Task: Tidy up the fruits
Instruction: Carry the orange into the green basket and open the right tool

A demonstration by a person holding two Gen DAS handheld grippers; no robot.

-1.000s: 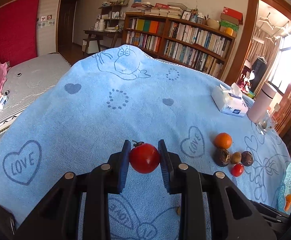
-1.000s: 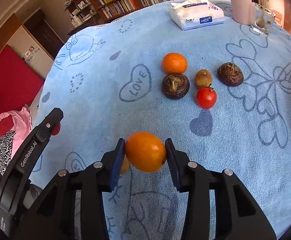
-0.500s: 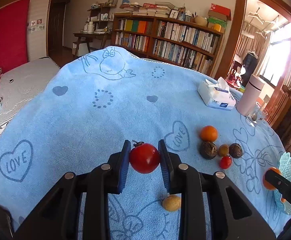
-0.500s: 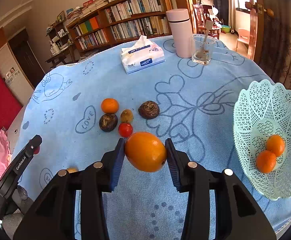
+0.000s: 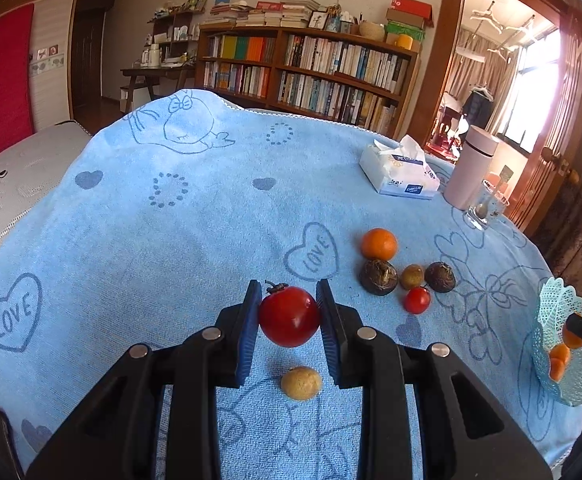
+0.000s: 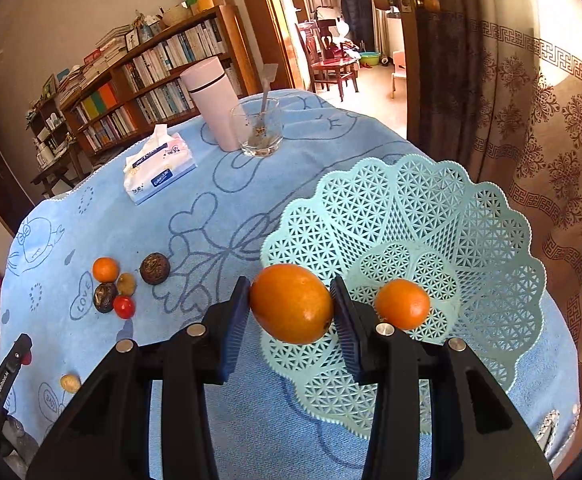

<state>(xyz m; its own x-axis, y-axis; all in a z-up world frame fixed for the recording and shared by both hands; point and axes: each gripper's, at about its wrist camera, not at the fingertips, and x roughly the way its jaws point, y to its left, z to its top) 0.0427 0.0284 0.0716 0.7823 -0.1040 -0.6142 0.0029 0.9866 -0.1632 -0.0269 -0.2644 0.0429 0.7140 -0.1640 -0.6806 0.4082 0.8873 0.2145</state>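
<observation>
Left wrist view reads "LOVE" inside hearts printed on the blue tablecloth (image 5: pixel 139 216); the tissue pack's (image 5: pixel 401 174) label is too small to read. The left gripper (image 5: pixel 289 312) is clamped on a red tomato (image 5: pixel 289 316), held above the cloth, with a small yellowish fruit (image 5: pixel 301 383) lying just nearer. To the right sits a cluster: a tangerine (image 5: pixel 379 244), two dark brown fruits, a small brownish one and a small tomato (image 5: pixel 417 300). In the right wrist view, the right gripper (image 6: pixel 291 306) grips an orange (image 6: pixel 291 303) at the near left rim of the mint lattice basket (image 6: pixel 471 248), which holds another orange (image 6: pixel 402 304).
</observation>
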